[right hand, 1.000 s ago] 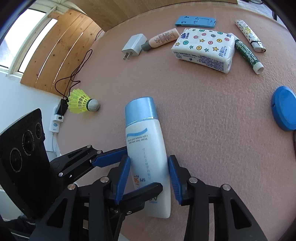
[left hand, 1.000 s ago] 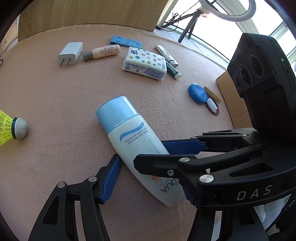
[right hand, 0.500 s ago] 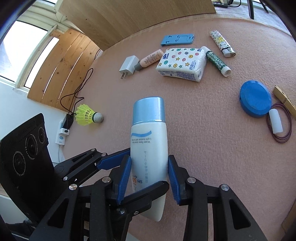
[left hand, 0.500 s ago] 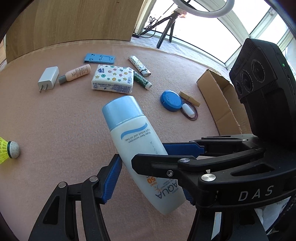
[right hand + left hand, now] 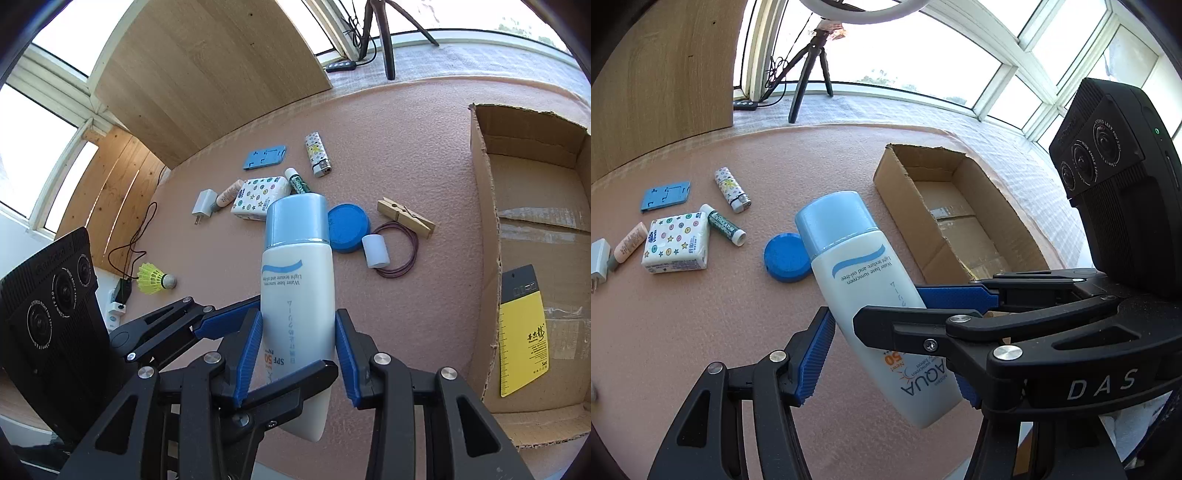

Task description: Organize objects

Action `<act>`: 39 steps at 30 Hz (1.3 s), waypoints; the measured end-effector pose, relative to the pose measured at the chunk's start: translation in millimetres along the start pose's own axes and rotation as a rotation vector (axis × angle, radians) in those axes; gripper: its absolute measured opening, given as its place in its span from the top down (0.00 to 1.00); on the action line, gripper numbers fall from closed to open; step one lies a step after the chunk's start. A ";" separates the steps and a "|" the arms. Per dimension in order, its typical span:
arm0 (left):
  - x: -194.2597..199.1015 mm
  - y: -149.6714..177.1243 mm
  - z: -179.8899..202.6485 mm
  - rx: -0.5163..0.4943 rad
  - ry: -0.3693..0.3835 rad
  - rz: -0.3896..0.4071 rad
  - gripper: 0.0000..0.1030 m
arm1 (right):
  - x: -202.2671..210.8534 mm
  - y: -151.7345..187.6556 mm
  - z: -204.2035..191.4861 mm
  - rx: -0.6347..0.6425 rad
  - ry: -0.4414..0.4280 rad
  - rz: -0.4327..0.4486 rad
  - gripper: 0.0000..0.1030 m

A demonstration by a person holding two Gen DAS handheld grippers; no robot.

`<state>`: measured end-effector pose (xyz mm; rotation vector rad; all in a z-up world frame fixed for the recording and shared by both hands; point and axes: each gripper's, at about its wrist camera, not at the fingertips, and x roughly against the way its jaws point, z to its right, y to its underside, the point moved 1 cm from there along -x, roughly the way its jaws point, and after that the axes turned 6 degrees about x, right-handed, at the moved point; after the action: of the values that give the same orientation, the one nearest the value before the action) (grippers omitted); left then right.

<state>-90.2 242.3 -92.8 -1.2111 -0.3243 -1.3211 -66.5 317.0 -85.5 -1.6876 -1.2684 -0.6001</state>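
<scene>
Both your grippers, left (image 5: 886, 332) and right (image 5: 298, 350), pinch the white sunscreen bottle with its blue cap (image 5: 297, 284) aloft beside the open cardboard box (image 5: 484, 236). Uneven release could tip it onto the mat.

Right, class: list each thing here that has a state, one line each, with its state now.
Sunscreen bottle: capped, held off the table.
Right gripper: shut on the bottle.
Left gripper: shut on the bottle.
Cardboard box: open, a yellow card inside.
Lip balm: capped, lying flat.
Clothespin: closed.
</scene>
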 end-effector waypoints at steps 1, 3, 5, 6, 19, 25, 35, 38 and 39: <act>-4.2 -3.5 7.4 -0.011 0.009 -0.003 0.39 | 5.5 -0.2 6.8 -0.011 0.008 0.010 0.65; -12.0 -8.8 23.1 -0.033 0.025 -0.007 0.39 | 16.7 0.2 20.7 -0.028 0.020 0.027 0.65; -21.0 -13.9 37.1 -0.052 0.041 -0.013 0.39 | 26.0 1.3 33.2 -0.044 0.034 0.042 0.65; -25.3 -15.9 43.9 -0.060 0.048 -0.017 0.39 | 30.7 3.1 39.6 -0.052 0.041 0.050 0.65; -74.5 -34.7 101.7 -0.124 0.094 -0.058 0.39 | 61.5 11.1 97.4 -0.126 0.096 0.097 0.65; -82.9 -37.7 113.0 -0.149 0.086 -0.067 0.16 | 70.3 10.1 106.8 -0.116 0.131 0.129 0.48; -78.8 -34.1 107.2 -0.156 0.056 -0.051 0.13 | 71.0 8.6 109.8 -0.119 0.196 0.154 0.31; -74.7 -33.7 101.1 -0.149 0.049 -0.048 0.13 | 68.8 7.6 107.1 -0.119 0.188 0.152 0.31; -72.6 -33.5 98.3 -0.147 0.046 -0.047 0.13 | 67.9 7.5 105.8 -0.119 0.186 0.152 0.31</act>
<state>-98.5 368.8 -92.6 -1.3003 -0.2269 -1.4312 -50.0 441.8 -83.2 -1.7628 -0.9798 -0.7339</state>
